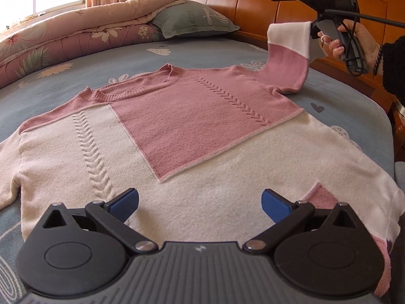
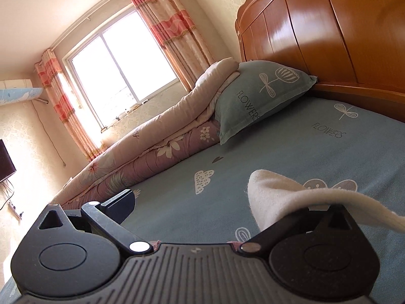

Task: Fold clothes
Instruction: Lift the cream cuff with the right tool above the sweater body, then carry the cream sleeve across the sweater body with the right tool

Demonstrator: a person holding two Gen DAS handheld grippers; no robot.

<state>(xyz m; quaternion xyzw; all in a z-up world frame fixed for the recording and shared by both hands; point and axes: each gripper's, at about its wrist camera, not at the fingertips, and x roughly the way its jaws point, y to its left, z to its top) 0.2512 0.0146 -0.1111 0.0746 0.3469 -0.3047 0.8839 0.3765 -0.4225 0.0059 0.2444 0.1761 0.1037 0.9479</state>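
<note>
Pink-and-cream sweater (image 1: 157,136) flat on bed (image 1: 76,81), just beyond your left gripper (image 1: 200,204) | its jaws apart, empty | your right gripper (image 2: 227,202) apart too, sleeve cuff (image 2: 276,197) draped over one finger

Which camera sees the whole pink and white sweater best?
The left wrist view: the sweater lies spread across the bed, with one sleeve lifted by the right tongs. The right wrist view shows only the white cuff draped over one finger.
</note>
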